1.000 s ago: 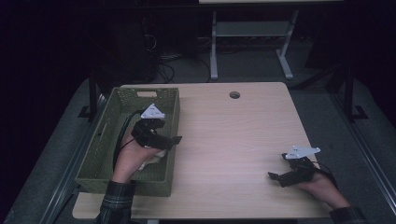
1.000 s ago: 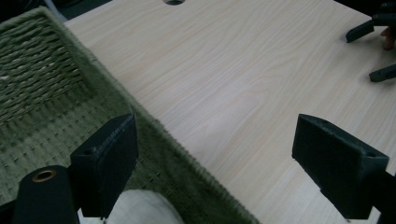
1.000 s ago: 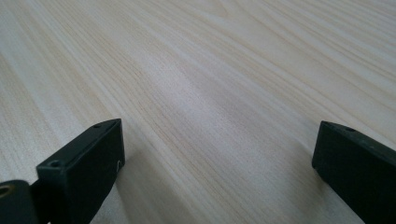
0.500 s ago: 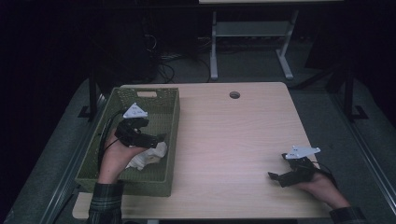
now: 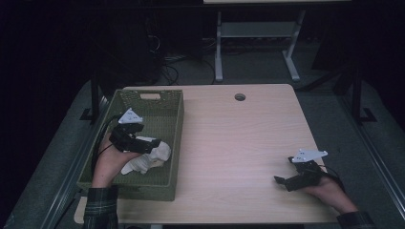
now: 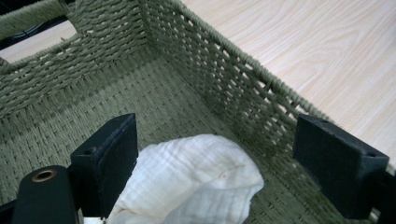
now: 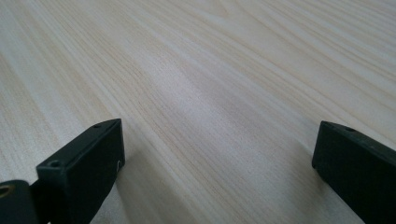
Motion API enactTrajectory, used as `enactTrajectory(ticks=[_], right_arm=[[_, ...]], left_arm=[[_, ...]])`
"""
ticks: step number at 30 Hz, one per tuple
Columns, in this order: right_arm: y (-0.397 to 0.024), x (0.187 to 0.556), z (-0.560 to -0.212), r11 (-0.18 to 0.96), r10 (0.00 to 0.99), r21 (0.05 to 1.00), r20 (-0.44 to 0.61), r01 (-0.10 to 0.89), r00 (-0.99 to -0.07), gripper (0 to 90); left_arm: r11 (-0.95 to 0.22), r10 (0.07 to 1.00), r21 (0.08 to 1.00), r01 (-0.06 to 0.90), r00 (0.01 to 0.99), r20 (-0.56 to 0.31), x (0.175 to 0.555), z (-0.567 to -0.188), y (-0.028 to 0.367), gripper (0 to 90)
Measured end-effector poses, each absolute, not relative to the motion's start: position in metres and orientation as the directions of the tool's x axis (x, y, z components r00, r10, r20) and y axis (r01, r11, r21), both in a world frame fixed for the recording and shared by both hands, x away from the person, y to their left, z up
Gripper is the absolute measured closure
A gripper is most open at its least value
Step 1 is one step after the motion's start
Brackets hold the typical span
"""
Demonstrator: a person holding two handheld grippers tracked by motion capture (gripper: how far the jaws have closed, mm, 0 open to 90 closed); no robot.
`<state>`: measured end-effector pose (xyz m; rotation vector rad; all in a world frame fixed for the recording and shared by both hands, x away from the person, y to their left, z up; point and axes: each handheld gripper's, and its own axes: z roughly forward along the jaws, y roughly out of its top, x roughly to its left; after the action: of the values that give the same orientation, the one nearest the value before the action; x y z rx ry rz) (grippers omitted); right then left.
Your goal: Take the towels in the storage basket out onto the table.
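At the near edge of the table (image 5: pixel 239 143), the person's right hand (image 5: pixel 329 193) is resting on the wood and holding the right gripper (image 5: pixel 286 181) low over the bare surface, well apart from everything else. In the right gripper view its two black jaws are standing wide apart with nothing but pale wood grain (image 7: pixel 210 93) lying between them, so this gripper (image 7: pixel 215 158) is gaping and gripping nothing. Across at the near left, a plaid sleeve (image 5: pixel 100 207) is leading up to the left hand (image 5: pixel 107 162), which is reaching into the woven green basket (image 5: pixel 174 143) sitting along the table's left side. The left gripper (image 5: pixel 148 145) is hovering inside the basket, just over a crumpled white cloth (image 5: pixel 145 160) that is lying on the basket floor towards its right wall. In the left gripper view the jaws are spread wide; the cloth (image 6: pixel 187 186) is sitting between them and brushing against one jaw, while the other jaw is standing clear of it near the basket wall (image 6: pixel 243 88), so the gripper (image 6: pixel 215 158) is not clamping the cloth. Farther back, a small round hole (image 5: pixel 239 97) is showing in the tabletop near its far edge, and beyond the table a pale metal frame (image 5: pixel 253 43) is standing on the dark floor.
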<state>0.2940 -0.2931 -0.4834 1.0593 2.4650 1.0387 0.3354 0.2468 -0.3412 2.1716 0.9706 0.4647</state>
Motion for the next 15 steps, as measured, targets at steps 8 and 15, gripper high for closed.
enactTrajectory(ticks=[8,15], right_arm=[[-0.293,0.294,-0.483,0.479,0.714,0.703,0.036,0.525,-0.700,1.8],[-0.293,0.294,-0.483,0.478,0.714,0.704,0.037,0.525,-0.699,1.8]], left_arm=[[-0.472,0.775,0.704,0.531,0.630,0.044,0.341,-0.359,0.259,13.3],[-0.461,0.792,0.689,0.560,0.609,0.036,0.345,-0.375,0.266,13.4]])
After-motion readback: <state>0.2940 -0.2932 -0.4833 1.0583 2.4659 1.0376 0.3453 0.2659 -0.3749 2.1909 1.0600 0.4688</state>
